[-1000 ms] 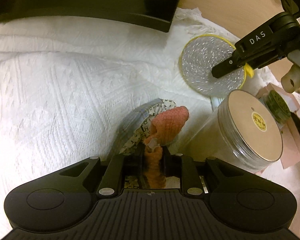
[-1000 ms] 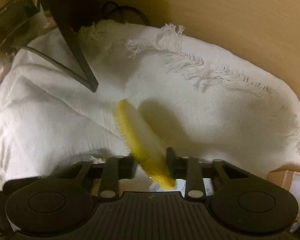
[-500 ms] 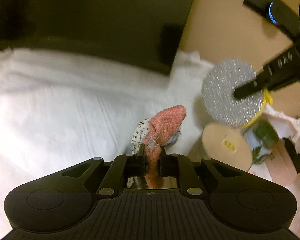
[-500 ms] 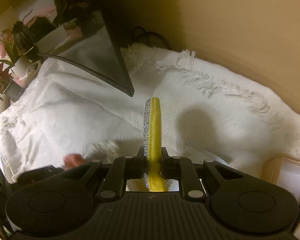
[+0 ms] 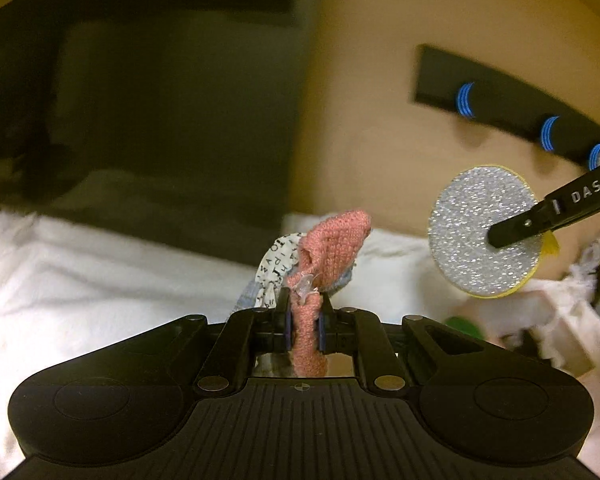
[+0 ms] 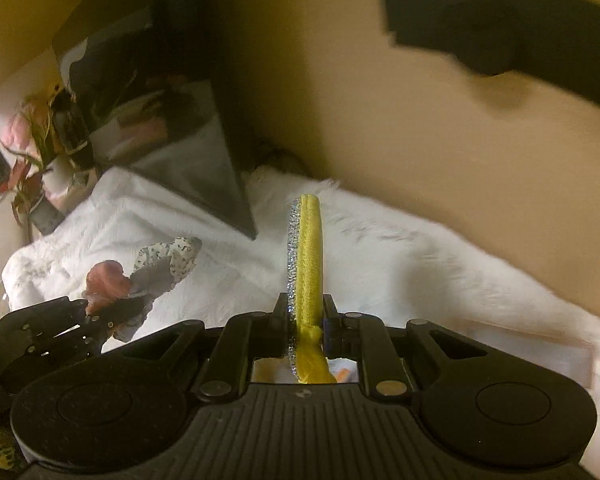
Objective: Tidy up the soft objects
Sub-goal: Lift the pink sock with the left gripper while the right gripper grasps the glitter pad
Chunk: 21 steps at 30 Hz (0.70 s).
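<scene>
My left gripper (image 5: 305, 307) is shut on a pink knitted cloth (image 5: 332, 248) bundled with a letter-printed white fabric (image 5: 274, 264), held up above the white blanket (image 5: 100, 280). The bundle also shows in the right wrist view (image 6: 140, 276), in the left gripper (image 6: 100, 312). My right gripper (image 6: 305, 308) is shut on a round yellow sponge pad (image 6: 306, 264) with a silver glitter face, held edge-on and upright. In the left wrist view the pad (image 5: 484, 236) hangs at the right, pinched by the right gripper's finger (image 5: 548, 216).
A dark monitor (image 5: 148, 120) stands behind the blanket against a tan wall. A black bar with blue rings (image 5: 520, 116) is mounted on the wall. Potted flowers (image 6: 32, 160) stand at far left. A green lid (image 5: 460, 326) and boxes lie at lower right.
Both grippers rose from the blanket with their loads. The sponge pad turned from tilted to upright. The lidded jar dropped out of the left wrist view.
</scene>
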{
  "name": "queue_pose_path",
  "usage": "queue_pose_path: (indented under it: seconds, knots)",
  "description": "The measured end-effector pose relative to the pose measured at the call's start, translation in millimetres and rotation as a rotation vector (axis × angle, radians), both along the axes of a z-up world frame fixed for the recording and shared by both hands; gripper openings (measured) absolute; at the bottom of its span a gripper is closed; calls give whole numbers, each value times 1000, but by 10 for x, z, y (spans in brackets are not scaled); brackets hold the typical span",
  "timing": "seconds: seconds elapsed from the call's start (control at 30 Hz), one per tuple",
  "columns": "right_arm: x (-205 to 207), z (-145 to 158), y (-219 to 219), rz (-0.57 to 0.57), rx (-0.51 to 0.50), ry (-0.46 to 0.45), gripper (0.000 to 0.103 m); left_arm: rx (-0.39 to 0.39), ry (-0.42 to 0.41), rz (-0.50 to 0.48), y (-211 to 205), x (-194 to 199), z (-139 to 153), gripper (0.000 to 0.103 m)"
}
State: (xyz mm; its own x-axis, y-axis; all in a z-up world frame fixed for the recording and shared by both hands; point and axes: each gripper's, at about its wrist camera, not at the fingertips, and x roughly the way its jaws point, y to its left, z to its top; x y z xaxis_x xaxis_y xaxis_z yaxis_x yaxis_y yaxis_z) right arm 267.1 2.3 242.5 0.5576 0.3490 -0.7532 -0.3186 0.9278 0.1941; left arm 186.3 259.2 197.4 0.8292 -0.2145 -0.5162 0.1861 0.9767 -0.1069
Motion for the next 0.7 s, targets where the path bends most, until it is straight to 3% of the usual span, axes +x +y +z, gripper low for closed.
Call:
queue_pose_path:
  seconds: [0.33, 0.7]
  knots:
    - [-576, 253, -1111, -215, -33, -93, 14, -58, -18, -247, -1080, -37, 238, 13]
    - [-858, -18, -2066, -448, -74, -50, 14, -108, 127, -501, -2302, 154, -189, 14]
